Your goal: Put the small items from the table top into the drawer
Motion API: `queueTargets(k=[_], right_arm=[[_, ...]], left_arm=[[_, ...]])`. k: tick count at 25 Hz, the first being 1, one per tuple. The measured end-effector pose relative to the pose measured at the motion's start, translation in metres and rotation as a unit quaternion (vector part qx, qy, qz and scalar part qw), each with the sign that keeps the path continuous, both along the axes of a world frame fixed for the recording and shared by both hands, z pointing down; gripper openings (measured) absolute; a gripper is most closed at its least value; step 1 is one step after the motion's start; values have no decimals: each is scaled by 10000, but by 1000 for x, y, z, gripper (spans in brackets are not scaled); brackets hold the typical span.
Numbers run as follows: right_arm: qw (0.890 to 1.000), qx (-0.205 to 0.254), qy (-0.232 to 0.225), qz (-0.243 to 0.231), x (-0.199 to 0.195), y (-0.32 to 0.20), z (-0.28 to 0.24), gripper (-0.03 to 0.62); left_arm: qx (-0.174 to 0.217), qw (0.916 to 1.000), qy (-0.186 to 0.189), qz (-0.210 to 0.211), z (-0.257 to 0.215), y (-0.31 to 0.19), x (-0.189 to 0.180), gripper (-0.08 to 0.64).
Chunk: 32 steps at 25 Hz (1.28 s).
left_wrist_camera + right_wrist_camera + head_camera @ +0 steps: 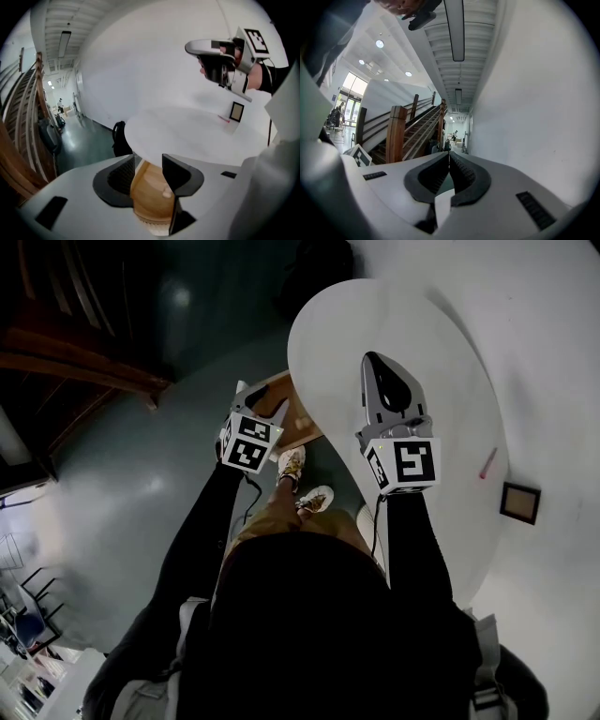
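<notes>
Drawer (144, 182) open, sm. pale item (167, 191) inside

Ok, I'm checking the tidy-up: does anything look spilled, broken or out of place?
Nothing looks spilled or broken. Only a thin red item and a small dark-framed square lie on the white table, while the wooden drawer stands open.

My left gripper (149, 163) tilted downward on the near left, jaws apart with nothing gripped, my right gripper (449, 157) held level farther right, jaws closed tip to tip, black-sleeved arms (202, 531) reaching forward
</notes>
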State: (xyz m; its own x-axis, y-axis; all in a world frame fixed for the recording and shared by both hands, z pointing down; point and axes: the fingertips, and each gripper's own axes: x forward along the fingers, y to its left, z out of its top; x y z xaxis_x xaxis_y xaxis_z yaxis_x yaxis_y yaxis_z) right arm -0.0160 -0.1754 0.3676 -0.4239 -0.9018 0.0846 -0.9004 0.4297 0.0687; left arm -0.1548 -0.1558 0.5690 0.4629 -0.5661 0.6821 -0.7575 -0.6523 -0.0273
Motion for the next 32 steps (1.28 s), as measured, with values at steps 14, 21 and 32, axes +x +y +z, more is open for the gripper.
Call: queueTargets(k=[14, 21, 32], right_arm=[[9963, 527, 38, 678, 35, -20, -45, 28], [9911, 609, 180, 1167, 64, -29, -52, 28], [9645, 479, 103, 2593, 183, 32, -47, 28]], left_arm=[[2470, 9620, 994, 609, -225, -58, 54, 195], [2919, 9422, 1318, 983, -257, -67, 82, 195], [2473, 9252, 1707, 2317, -249, -35, 206, 194]])
